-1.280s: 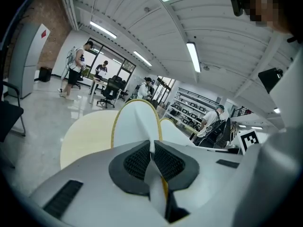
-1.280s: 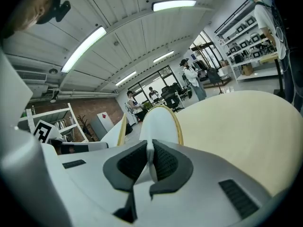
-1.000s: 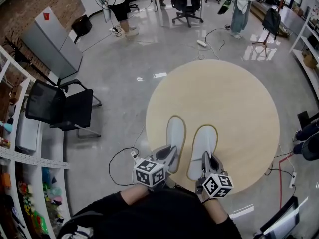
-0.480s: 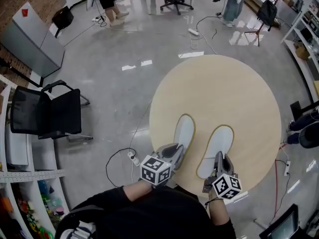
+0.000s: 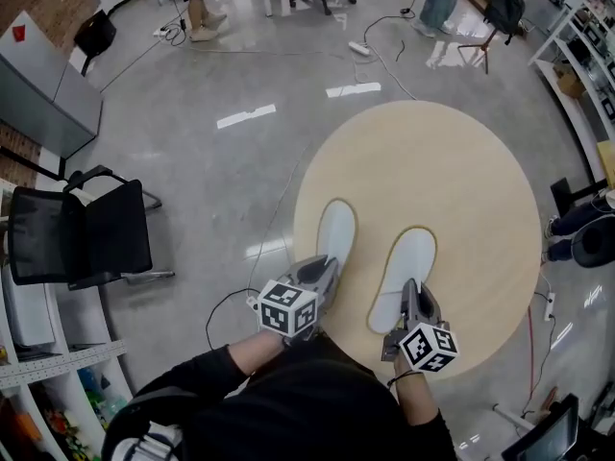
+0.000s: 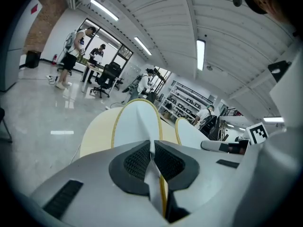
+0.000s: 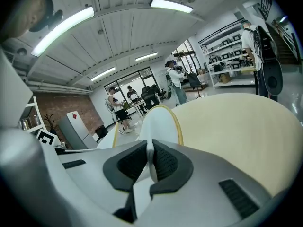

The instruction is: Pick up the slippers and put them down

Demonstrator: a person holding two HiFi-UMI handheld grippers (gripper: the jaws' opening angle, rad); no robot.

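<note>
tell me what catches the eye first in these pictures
Two white slippers, the left slipper and the right slipper, show side by side over the near part of a round pale table. The left gripper and the right gripper each pinch one by its heel. A black chair stands at left.
</note>
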